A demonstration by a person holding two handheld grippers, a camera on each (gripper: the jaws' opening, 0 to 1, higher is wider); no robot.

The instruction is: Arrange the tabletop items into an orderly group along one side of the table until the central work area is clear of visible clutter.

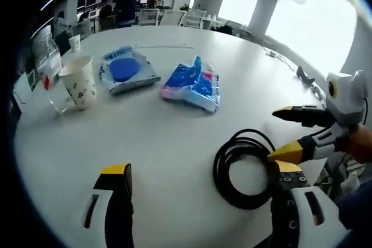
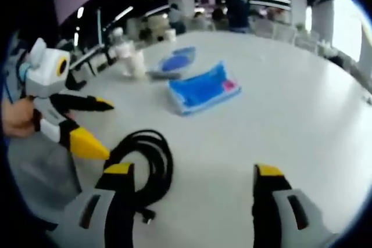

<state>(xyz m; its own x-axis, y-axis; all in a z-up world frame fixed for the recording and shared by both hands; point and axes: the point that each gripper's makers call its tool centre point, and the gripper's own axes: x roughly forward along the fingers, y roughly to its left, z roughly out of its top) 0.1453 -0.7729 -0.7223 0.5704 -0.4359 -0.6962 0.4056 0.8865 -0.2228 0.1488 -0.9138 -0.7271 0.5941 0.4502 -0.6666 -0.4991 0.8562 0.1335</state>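
Observation:
A coiled black cable (image 1: 220, 169) lies on the white round table (image 1: 168, 137), near its front edge. My left gripper (image 1: 200, 169) is open just above the table; its right jaw overlaps the coil's right edge. My right gripper (image 1: 281, 135) comes in from the right, open, with its lower yellow tip at the coil's rim. In the right gripper view the cable (image 2: 164, 166) lies ahead of my right gripper (image 2: 193, 171), by its left jaw. The left gripper (image 2: 104, 129) stands open beside the coil. Nothing is gripped.
A blue and pink packet (image 1: 193, 82) lies mid-table, and a packet with a blue disc (image 1: 125, 71) lies behind it. A printed paper cup (image 1: 79, 82) and a clear glass (image 1: 51, 76) stand at the far left. Office chairs and people fill the background.

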